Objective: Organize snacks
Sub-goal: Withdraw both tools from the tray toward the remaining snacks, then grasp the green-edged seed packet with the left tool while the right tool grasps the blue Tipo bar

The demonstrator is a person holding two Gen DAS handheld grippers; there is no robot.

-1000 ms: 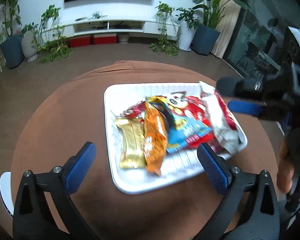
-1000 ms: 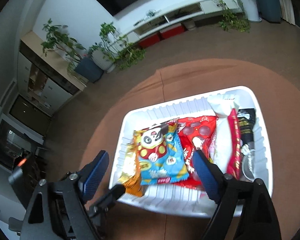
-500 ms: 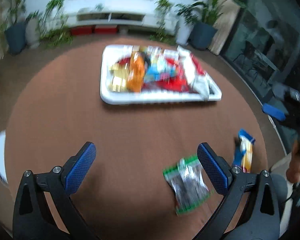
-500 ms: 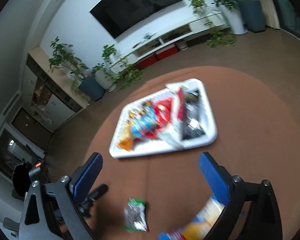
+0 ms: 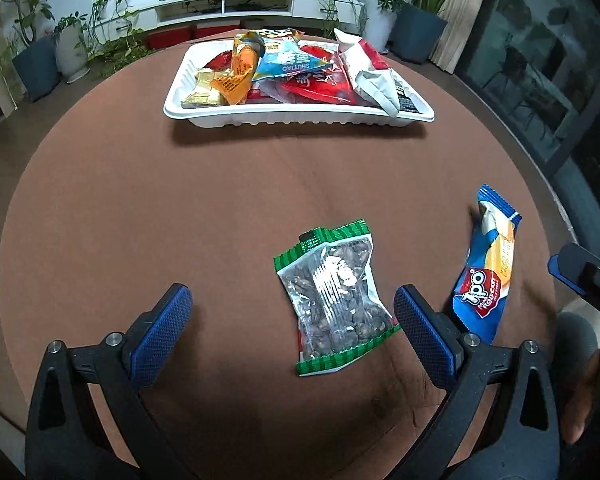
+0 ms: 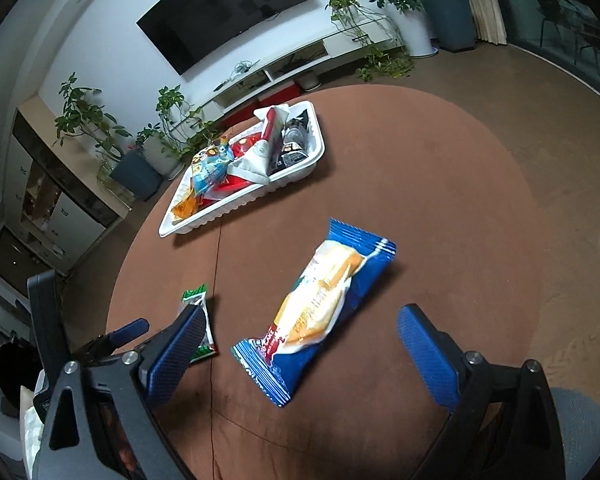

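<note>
My left tongs stand spread wide over the round counter covered in brown cloth, nothing between the blue pads. Just ahead of them, nearer the right-side pad, lies a clear packet of dark nuts with green crimped ends, flat on the cloth. My right tongs are also spread, pinching nothing; a long blue-and-orange wrapped cake bar lies flat on the counter between and just ahead of their pads, touching neither. In the right wrist view the nut packet shows beside the left-side pad, partly hidden by it. Farther off, towards the far edge of the counter, sits a white ribbed plastic tray piled with snack packets: gold, orange, light blue, red, white. Beyond it I see potted plants and a low white media shelf.
</note>
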